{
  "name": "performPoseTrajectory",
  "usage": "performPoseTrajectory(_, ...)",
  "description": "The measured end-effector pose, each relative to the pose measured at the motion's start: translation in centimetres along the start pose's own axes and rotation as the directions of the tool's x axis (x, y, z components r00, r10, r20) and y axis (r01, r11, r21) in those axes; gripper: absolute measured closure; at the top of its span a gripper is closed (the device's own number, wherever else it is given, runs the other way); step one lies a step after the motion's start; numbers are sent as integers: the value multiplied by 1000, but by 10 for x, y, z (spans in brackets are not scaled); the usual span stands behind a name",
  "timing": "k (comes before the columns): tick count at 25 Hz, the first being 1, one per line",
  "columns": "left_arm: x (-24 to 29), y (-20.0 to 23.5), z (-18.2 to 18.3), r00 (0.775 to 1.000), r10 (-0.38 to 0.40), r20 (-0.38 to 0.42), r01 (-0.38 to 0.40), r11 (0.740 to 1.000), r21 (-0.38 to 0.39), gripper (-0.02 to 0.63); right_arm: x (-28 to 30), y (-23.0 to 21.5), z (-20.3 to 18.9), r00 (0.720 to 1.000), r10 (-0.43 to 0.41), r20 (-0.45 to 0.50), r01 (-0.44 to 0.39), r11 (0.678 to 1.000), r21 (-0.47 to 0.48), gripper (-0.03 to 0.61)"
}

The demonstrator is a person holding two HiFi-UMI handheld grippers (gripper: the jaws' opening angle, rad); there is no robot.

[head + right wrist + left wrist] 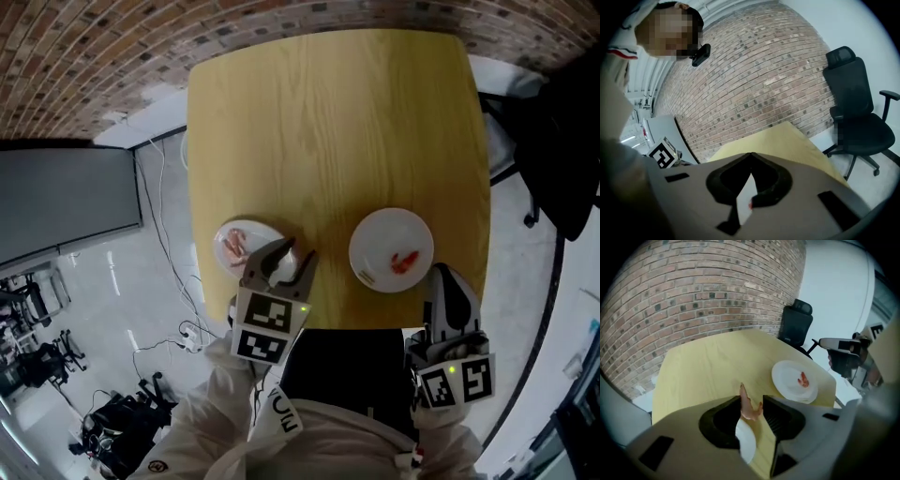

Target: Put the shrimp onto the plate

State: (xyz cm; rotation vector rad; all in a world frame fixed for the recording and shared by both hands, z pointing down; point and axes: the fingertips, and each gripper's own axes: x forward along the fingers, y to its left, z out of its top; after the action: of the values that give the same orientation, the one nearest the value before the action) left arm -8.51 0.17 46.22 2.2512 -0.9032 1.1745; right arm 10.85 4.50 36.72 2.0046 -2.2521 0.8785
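Two white plates stand near the front edge of the yellow wooden table (328,122). The left plate (234,234) holds several pink shrimp (232,249). The right plate (375,242) carries one red shrimp (405,262). My left gripper (292,255) hangs over the left plate's right rim, shut on a pale pink shrimp (748,407) that stands up between its jaws. That plate (746,442) shows below the jaws, and the right plate (790,380) lies further right. My right gripper (448,279) sits at the table's front edge beside the right plate, its jaws closed tip to tip with nothing between them.
A brick wall (693,291) runs behind the table. A black office chair (853,103) stands off the table's far right corner. A grey desk (66,197) and cables on the floor lie to the left.
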Motion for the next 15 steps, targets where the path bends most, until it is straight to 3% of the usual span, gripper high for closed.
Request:
performPoseTrajectory(8,24,-51,31,997,-83,-5,83,987,141,461,-28,-40,8,995,-93,46,91,995,33,554)
performPoseTrajectory(15,44,-98,50,984,-173,-45,179,942,285,461,-52,-73,11,984,-162,75,158,985,66,554)
